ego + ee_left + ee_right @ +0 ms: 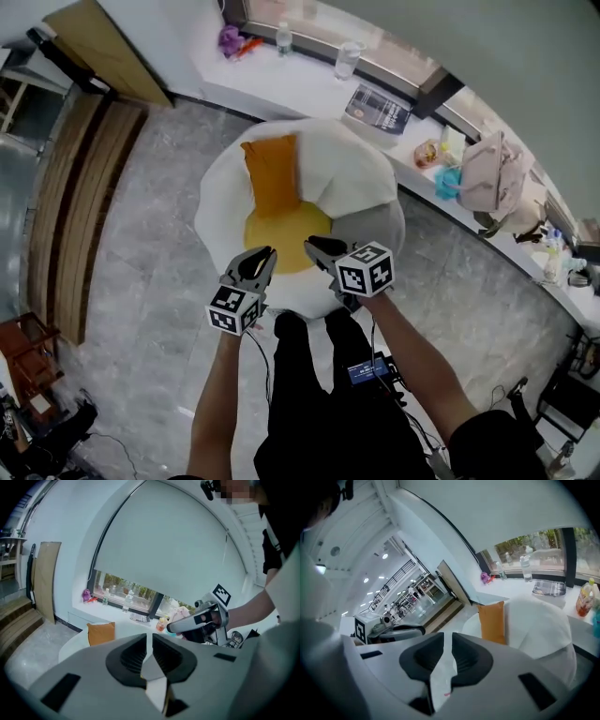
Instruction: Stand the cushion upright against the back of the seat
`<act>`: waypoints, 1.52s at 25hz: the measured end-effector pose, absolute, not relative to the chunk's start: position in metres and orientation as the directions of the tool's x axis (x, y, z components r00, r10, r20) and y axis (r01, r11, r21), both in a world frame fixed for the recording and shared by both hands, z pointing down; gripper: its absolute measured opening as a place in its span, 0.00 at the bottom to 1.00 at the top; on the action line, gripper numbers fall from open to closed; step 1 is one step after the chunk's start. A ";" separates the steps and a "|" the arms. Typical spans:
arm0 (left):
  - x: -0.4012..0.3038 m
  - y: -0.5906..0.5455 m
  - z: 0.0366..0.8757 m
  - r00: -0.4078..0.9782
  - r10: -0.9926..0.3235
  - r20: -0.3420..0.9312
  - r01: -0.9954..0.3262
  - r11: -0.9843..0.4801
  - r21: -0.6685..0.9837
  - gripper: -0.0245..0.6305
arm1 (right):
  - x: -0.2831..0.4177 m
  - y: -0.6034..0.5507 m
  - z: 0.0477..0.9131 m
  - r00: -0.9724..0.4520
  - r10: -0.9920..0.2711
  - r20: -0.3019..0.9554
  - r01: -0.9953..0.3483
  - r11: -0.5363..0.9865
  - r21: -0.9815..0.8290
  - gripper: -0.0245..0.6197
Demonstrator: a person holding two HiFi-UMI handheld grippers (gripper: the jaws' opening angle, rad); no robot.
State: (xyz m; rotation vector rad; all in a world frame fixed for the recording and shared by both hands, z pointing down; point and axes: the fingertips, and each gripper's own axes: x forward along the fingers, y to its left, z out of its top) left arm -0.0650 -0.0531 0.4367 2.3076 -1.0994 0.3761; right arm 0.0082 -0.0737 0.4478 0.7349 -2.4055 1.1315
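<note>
Left gripper [262, 260] and right gripper [319, 251] hover side by side over the front edge of a round white seat [361, 183]. Each has its jaws drawn in to a thin slit with nothing between them. The orange cushion [273, 175] is a flat rectangle with square corners. It stands on end at the rear of the yellow seat pad [281, 234] and leans against the seat's white back, well apart from both grippers.

The head view alone shows the yellow pad and the dark-trousered legs below the grippers. The left gripper view shows the cushion [101, 633] face-on beyond its own jaws [149, 641], with the right gripper [206, 618] at its side. The right gripper view catches the cushion [492, 622] edge-on against the white back, and a long lit hall beyond the left gripper [389, 629].

On the windowsill surface [281, 84] behind the seat stand a small bottle [284, 37] and a clear cup [347, 59], whose contents cannot be made out. A dark book [378, 110] and a pink bag [492, 173] also lie there.
</note>
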 end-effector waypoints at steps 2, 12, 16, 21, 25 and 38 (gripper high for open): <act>-0.069 -0.040 0.419 0.634 -0.627 0.453 -0.773 -0.514 0.371 0.09 | 0.001 -0.065 0.426 -0.807 -0.296 0.511 -0.582 0.547 -0.602 0.13; -0.100 0.006 0.313 0.648 -0.692 0.320 -0.747 -0.492 0.448 0.06 | -0.030 -0.017 0.324 -0.852 -0.302 0.428 -0.511 0.656 -0.555 0.09; -0.110 0.026 0.283 0.635 -0.725 0.267 -0.743 -0.477 0.470 0.06 | -0.036 -0.002 0.295 -0.857 -0.334 0.393 -0.510 0.665 -0.546 0.07; -0.115 0.050 0.244 0.664 -0.729 0.165 -0.689 -0.512 0.514 0.06 | -0.041 0.016 0.250 -0.870 -0.355 0.342 -0.487 0.728 -0.482 0.07; -0.117 0.069 0.225 0.669 -0.732 0.132 -0.686 -0.538 0.490 0.06 | -0.038 0.035 0.224 -0.881 -0.356 0.311 -0.463 0.779 -0.422 0.07; -0.130 0.119 0.214 0.709 -0.685 0.169 -0.667 -0.573 0.476 0.06 | -0.043 0.064 0.186 -0.846 -0.468 0.255 -0.533 0.749 -0.394 0.07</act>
